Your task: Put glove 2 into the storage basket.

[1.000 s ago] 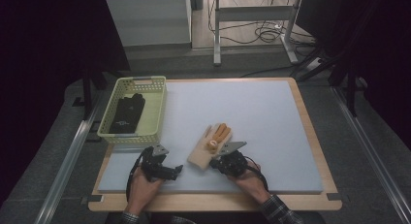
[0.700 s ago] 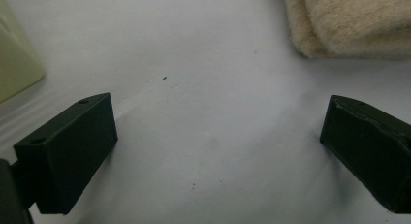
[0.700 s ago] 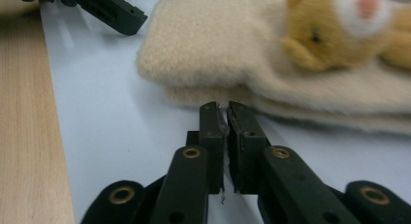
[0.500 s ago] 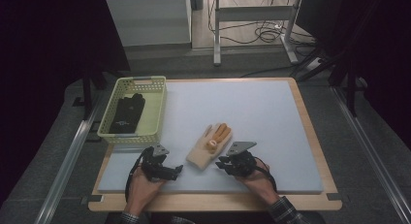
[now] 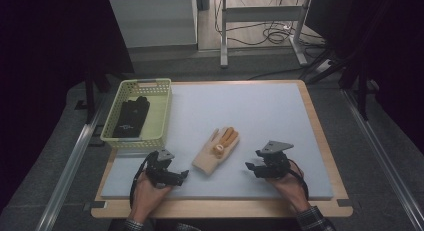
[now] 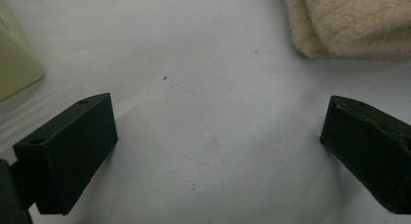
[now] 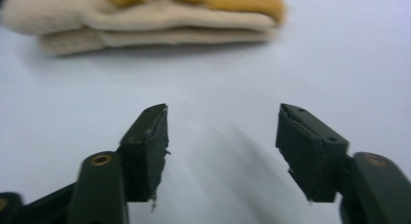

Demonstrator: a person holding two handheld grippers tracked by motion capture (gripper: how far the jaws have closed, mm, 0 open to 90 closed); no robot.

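**Glove lay free between two open grippers**

The cream knitted glove with orange fingers (image 5: pixel 217 150) lay flat on the pale blue mat (image 5: pixel 260 111), its fingers toward 1 o'clock. The right gripper view showed its layered edge. A yellow plastic basket (image 5: pixel 161 116) at 10 o'clock held a black glove (image 5: pixel 131 117). The left gripper (image 5: pixel 183 174) rested at 7 o'clock, jaws spread and empty. The right gripper (image 5: pixel 248 166), at 4 o'clock, had just been opening, nothing between its jaws.

No readable text, small pale print on black glove (image 5: pixel 131 118) in basket (image 5: pixel 161 113), too small
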